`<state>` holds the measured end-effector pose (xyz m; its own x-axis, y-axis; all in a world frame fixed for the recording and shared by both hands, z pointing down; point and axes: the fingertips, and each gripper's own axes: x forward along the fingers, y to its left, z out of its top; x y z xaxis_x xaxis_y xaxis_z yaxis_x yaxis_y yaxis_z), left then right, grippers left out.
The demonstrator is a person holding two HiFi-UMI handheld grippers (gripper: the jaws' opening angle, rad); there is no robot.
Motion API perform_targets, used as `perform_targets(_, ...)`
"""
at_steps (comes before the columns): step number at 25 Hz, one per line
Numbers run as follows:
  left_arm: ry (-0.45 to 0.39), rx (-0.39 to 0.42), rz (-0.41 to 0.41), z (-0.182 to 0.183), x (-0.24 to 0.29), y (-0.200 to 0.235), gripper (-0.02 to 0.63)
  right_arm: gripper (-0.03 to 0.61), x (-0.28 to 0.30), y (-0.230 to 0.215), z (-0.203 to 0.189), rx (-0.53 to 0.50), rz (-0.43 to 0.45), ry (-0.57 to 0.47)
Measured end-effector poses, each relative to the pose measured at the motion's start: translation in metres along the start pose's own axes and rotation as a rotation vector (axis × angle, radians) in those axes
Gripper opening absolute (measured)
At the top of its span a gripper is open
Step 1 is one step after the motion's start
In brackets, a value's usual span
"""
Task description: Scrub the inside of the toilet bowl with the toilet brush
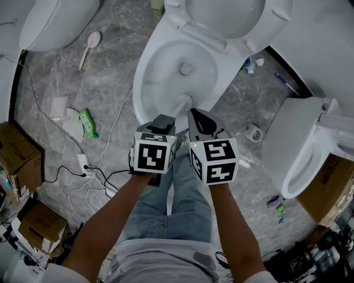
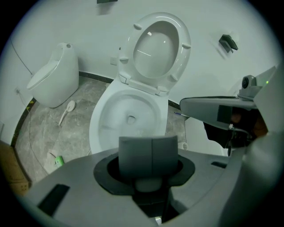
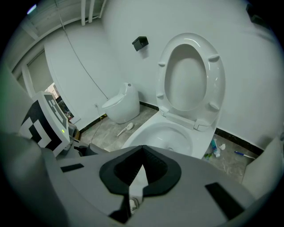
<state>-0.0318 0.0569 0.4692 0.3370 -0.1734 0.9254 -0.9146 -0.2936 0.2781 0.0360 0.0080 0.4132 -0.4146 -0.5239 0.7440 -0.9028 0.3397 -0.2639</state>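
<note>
- Forearms and jeans fill the bottom of the head view, and just past them both marker cubes are held side by side over the near rim of the toilet bowl (image 1: 145, 72).
- Right gripper (image 1: 193, 113): fingers are clamped on a white handle that runs between them in the right gripper view. I'm reading that as the toilet brush (image 3: 136, 188).
- In the head view a pale stem pokes out past the fingers and down against the near inside wall of the bowl, so the brush head looks to be at the front, short of the drain.
- Left gripper (image 1: 163, 119): fingers are pressed flat together in its own view, and I can't make out anything pinched between them. It sits just beside the right one.
- Seat and lid (image 1: 221, 16) are flipped up, so the bowl is wide open.
- Step-wise I'd say this is the scrubbing itself, on the near wall.
- Next move probably means sweeping the head around the sides and back wall and down toward the drain, keeping the grip tight so the handle doesn't twist.
- Other stuff: a white long-handled scrubber (image 1: 91, 44) lies on the floor (image 1: 110, 83) toward its far-left edge, and a green bottle (image 1: 88, 122) lies by the cables at the left edge.
</note>
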Motion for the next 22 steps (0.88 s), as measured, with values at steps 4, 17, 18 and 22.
perform_targets(4, -0.024, -0.005, -0.012, 0.010, 0.006, -0.004, 0.156, -0.002, 0.003, -0.010, 0.002, -0.003, -0.005, -0.002)
perform_targets(17, -0.117, 0.011, -0.059, 0.053, 0.025, -0.029, 0.156, -0.002, 0.013, -0.047, 0.017, -0.021, -0.020, -0.046)
perform_targets(18, -0.124, 0.010, -0.058, 0.056, 0.027, -0.029, 0.156, -0.002, 0.015, -0.050, 0.018, -0.024, -0.022, -0.050)
perform_targets(22, -0.147, 0.009, -0.058, 0.066, 0.033, -0.032, 0.156, -0.002, 0.020, -0.060, 0.020, -0.031, -0.026, -0.064)
